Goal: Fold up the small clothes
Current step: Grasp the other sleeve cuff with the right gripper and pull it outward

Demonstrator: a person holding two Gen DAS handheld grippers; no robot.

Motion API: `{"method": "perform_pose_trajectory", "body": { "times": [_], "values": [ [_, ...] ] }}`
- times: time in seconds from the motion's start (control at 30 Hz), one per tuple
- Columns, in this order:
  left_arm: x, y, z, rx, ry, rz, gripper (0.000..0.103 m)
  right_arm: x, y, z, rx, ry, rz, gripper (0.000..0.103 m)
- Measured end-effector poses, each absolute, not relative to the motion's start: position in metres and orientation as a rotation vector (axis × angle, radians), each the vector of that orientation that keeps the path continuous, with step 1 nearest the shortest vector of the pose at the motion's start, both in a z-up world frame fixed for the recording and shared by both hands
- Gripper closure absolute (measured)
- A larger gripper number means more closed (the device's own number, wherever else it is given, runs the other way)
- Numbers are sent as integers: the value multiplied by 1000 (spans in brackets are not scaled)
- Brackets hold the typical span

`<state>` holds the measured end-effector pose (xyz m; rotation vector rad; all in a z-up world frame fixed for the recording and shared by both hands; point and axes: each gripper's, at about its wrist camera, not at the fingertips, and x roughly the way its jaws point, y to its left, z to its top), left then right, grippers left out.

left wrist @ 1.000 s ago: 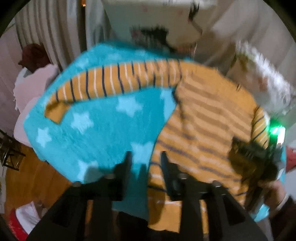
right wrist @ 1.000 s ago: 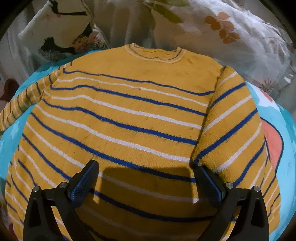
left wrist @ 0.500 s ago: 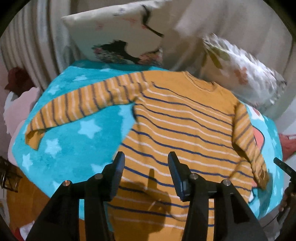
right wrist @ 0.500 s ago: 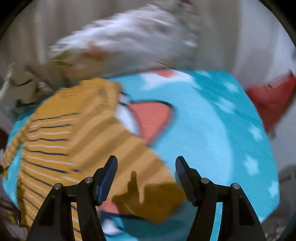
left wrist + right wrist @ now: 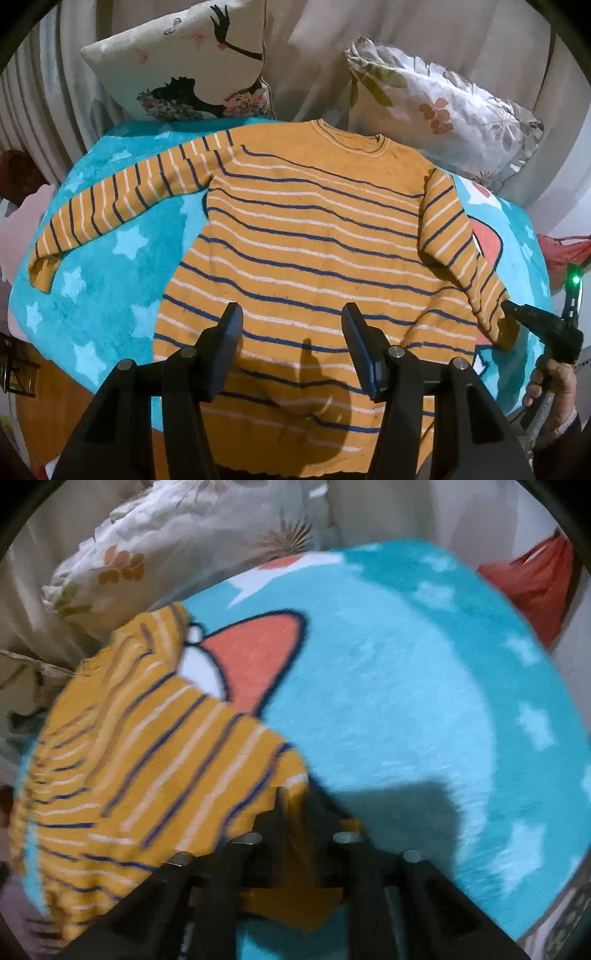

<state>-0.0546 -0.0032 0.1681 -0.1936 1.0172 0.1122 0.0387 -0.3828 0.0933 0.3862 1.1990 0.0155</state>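
Spread over a turquoise star blanket (image 5: 110,266) on what looks like a bed, with two pillows (image 5: 443,122) at the far edge: a yellow striped sweater (image 5: 314,236), lying flat, neckline toward the pillows, hem at the near edge. Barely begun, by the look of it: body unfolded, long sleeve (image 5: 122,199) stretched out flat toward the blanket's far-left side, no fold made across the torso. Only the other sleeve (image 5: 454,236) in play, lying down along the sweater's side toward the near-right corner. Left to do, as a judgement: both sleeves brought in over the chest, then the body folded on itself.

Poised above the hem's middle: left claw (image 5: 291,332), jaws opening, nothing between them, pads clear of the cloth. At the near-right corner: right claw (image 5: 295,801), jaws pressed together on the cuff (image 5: 291,775) of that sleeve, fabric bunched between the fingers; same claw seen from the left wrist view with its tip at the cuff, gripped by a hand (image 5: 550,387).
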Motion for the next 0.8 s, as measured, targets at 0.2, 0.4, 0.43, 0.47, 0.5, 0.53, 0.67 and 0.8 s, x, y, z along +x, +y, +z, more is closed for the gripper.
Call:
{"method": "perform_pose_trajectory", "body": {
  "times": [0.2,0.4,0.43,0.47,0.5,0.53,0.67,0.8],
  "values": [
    [-53,3,168,-213,1027,146,48,47,-412,129,443,1122,18,95],
    [-56,10,167,-221,1032,181,48,83,-478,154,290,1060,-209,95],
    [-57,11,167,-221,1034,186,48,91,-491,154,269,1059,-260,95],
    [-59,13,167,-222,1037,192,48,96,-502,154,255,1061,-295,95],
    [-60,14,166,-223,1040,196,48,103,-514,152,241,1063,-330,95],
    [-61,15,165,-224,1043,200,48,110,-524,151,231,1069,-362,95],
    [-67,21,164,-230,1048,221,48,127,-544,144,218,1094,-416,95],
    [-71,29,160,-243,1054,238,47,134,-541,136,166,1119,-421,93]
  ]
}}
